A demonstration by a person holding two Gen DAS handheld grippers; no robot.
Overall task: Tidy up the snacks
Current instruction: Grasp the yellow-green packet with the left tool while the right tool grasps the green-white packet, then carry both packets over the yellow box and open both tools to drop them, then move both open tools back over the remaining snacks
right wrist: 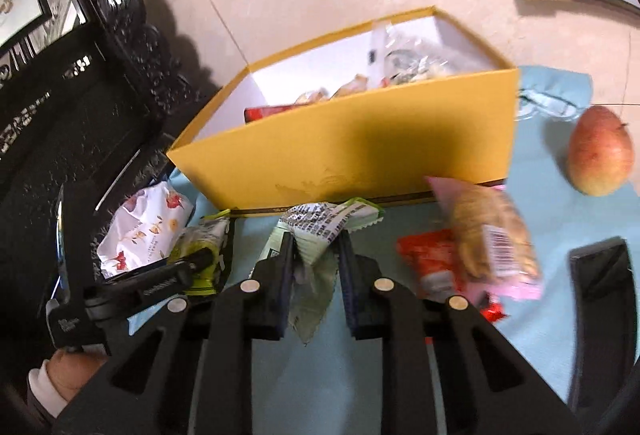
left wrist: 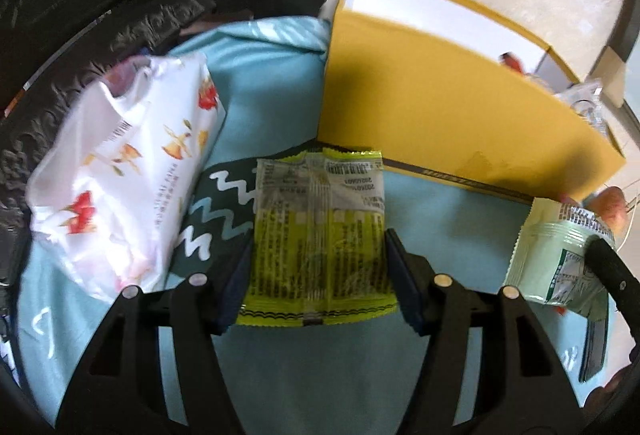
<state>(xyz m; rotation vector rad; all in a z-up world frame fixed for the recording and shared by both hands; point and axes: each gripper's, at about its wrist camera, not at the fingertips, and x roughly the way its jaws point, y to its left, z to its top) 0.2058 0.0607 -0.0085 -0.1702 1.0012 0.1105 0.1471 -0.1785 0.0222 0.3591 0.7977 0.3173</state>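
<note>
A yellow box stands open on a light blue cloth; it also shows in the right wrist view with several snacks inside. My left gripper is shut on a yellow-green snack packet, its fingers pressing both sides. My right gripper is shut on a pale green snack packet, which is crumpled between the fingers and held in front of the box; it also shows in the left wrist view.
A white floral bag lies left of the yellow-green packet. A pink cookie packet and a red packet lie on the cloth right of my right gripper. A red-yellow fruit sits far right. Dark carved furniture stands at the left.
</note>
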